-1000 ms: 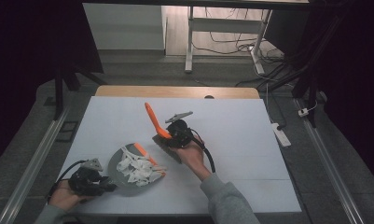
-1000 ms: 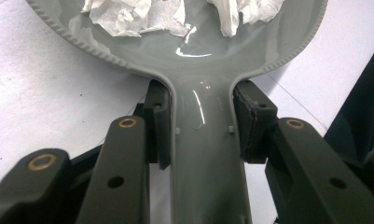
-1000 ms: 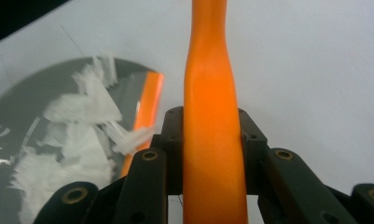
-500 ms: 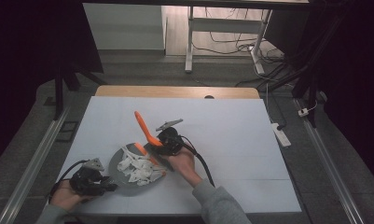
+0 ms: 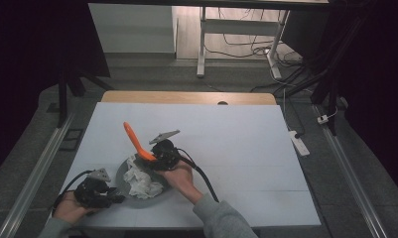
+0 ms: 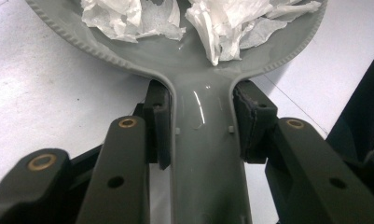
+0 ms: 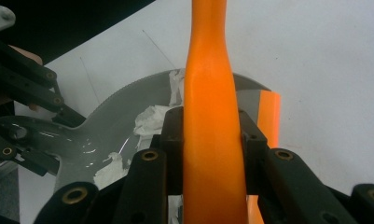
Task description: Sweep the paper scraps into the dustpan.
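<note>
On the white-topped desk [image 5: 246, 148] lies a round grey plastic pan with a ridged rim and a flat handle [image 5: 124, 174], near the front left corner, and crumpled pieces of white tissue paper [image 5: 139, 179] are heaped inside it. The left tool [image 5: 103, 194] sits low at the pan's near-left side, held in the person's left hand [image 5: 70, 208]; in the left gripper view its two black jaws press against both sides of the grey pan's handle [image 6: 201, 154], just below where the handle widens into the bowl, so it is clamped on that handle. The right tool [image 5: 154, 156], carried in the right hand [image 5: 179, 177] with a grey sleeve [image 5: 221, 220] behind it, hovers over the far right edge of the pan. Its jaws are closed around a bright orange plastic spatula with a long tapered handle [image 5: 137, 141]; the right gripper view shows the pads tight on either side of the orange handle [image 7: 212, 140], which rises straight up the picture. In the high view the spatula slants up and to the left, away from the pan, with its lower end at the tool above the paper. A black cable [image 5: 204, 176] trails from the right tool across the desk.
</note>
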`<state>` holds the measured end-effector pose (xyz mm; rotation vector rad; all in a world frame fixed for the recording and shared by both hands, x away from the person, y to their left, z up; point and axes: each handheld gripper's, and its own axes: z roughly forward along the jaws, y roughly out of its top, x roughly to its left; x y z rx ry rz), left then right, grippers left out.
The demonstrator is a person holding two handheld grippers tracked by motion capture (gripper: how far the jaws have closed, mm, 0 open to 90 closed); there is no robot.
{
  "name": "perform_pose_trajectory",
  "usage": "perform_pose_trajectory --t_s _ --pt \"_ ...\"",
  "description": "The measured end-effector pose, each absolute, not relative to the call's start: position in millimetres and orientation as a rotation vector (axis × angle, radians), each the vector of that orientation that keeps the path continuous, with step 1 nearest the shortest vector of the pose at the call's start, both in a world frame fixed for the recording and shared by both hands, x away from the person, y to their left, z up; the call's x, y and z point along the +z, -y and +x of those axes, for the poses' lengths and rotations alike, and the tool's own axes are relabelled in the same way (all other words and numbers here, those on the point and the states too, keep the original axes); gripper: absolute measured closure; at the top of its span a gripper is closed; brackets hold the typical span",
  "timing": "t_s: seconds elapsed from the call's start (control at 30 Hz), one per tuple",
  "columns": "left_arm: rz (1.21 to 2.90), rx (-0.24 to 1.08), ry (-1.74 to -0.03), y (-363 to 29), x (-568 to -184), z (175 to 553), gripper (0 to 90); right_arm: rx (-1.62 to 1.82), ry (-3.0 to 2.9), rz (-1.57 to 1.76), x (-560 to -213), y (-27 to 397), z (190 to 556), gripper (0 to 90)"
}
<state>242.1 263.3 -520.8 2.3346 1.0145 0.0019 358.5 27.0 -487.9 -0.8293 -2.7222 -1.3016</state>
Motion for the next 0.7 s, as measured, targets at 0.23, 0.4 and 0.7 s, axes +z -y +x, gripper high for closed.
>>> perform_pose_trajectory --t_s 0.23,0.4,0.7 --pt "2.315 0.000 -1.015 -265.0 -523.0 242.5 61.7 -1.366 2.716 -0.901 -473.9 -5.8 368.0 70.5" --pt "2.302 0.003 -1.015 -266.1 -522.7 242.2 61.6 -1.406 2.707 -0.944 -468.7 6.5 373.5 70.5" --pt "2.265 0.028 -1.032 -269.6 -520.2 241.3 61.7 -1.429 2.703 -0.994 -465.8 26.8 377.4 70.5"
